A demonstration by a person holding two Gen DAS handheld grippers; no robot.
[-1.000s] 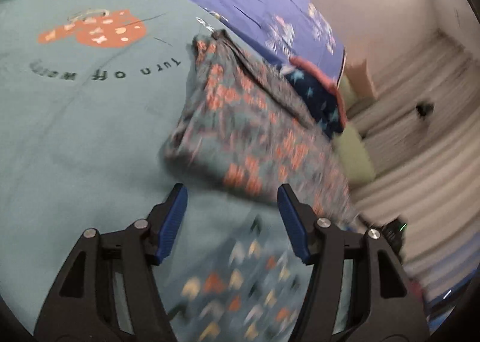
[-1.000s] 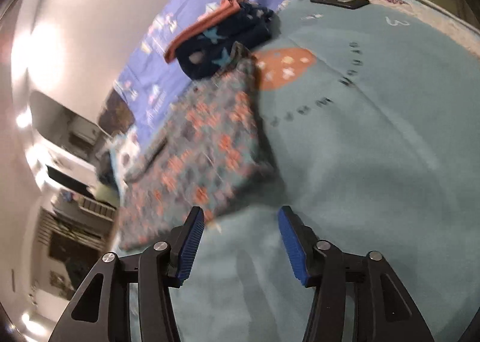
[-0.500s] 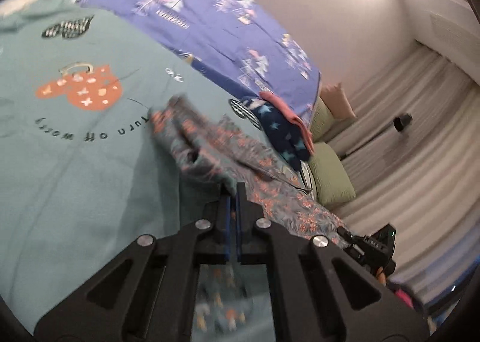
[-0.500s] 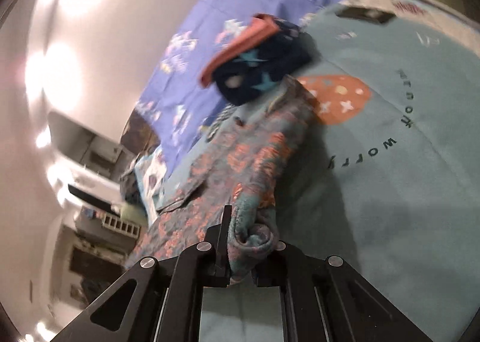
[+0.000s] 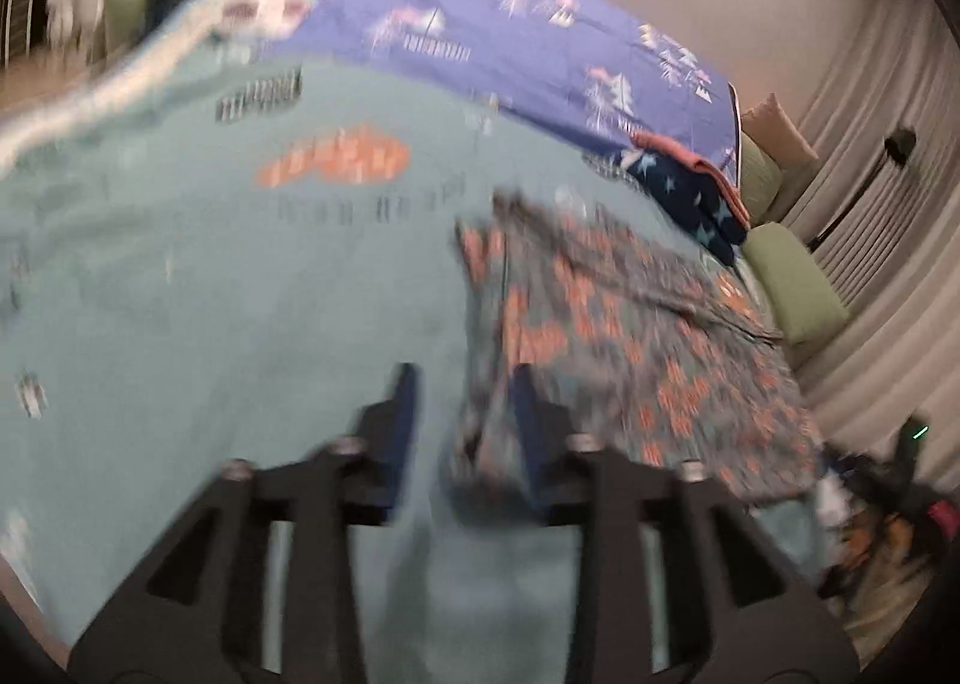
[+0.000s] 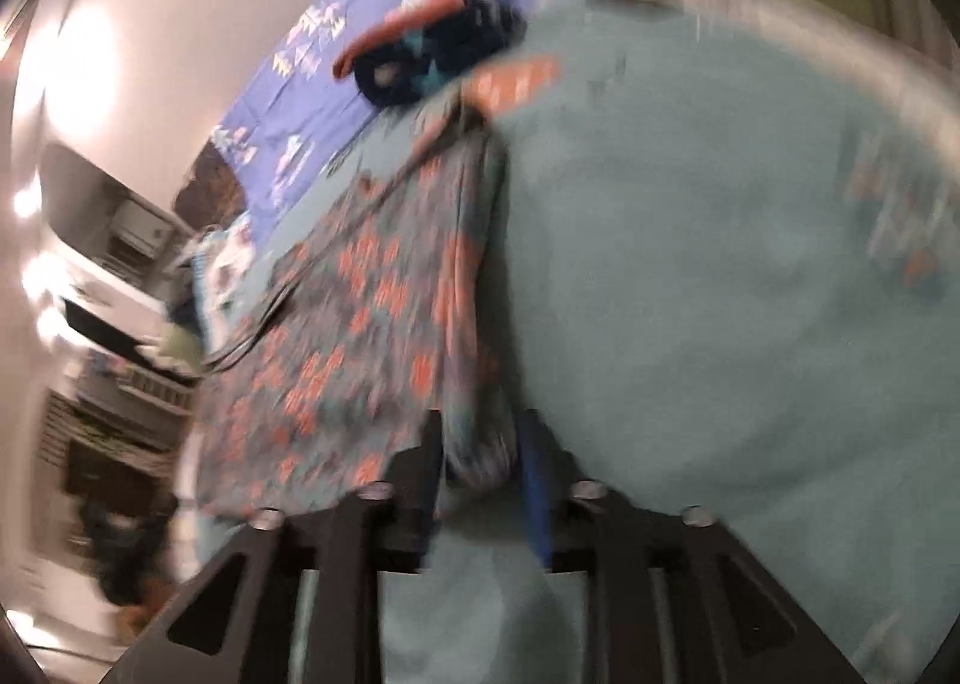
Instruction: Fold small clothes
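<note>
A small grey-blue garment with orange print (image 5: 624, 336) lies flattened on the teal blanket (image 5: 240, 294); both views are blurred by motion. My left gripper (image 5: 462, 414) is open, and the garment's near edge lies loose by its right finger. My right gripper (image 6: 480, 462) is partly open, with a rolled edge of the same garment (image 6: 372, 336) still lying between its fingers. A folded navy star-print garment with a coral band (image 5: 690, 186) sits beyond it, also in the right wrist view (image 6: 420, 54).
A purple patterned sheet (image 5: 540, 48) covers the bed's far side by the wall. Green cushions (image 5: 792, 288) and curtains stand at the right. Dark furniture and shelves (image 6: 108, 276) lie off the bed's end. Orange print and lettering (image 5: 336, 162) mark the blanket.
Half a second ago both grippers were shut on the garment and lifting its edge. Now both have opened, the garment has dropped flat, and both cameras are swinging.
</note>
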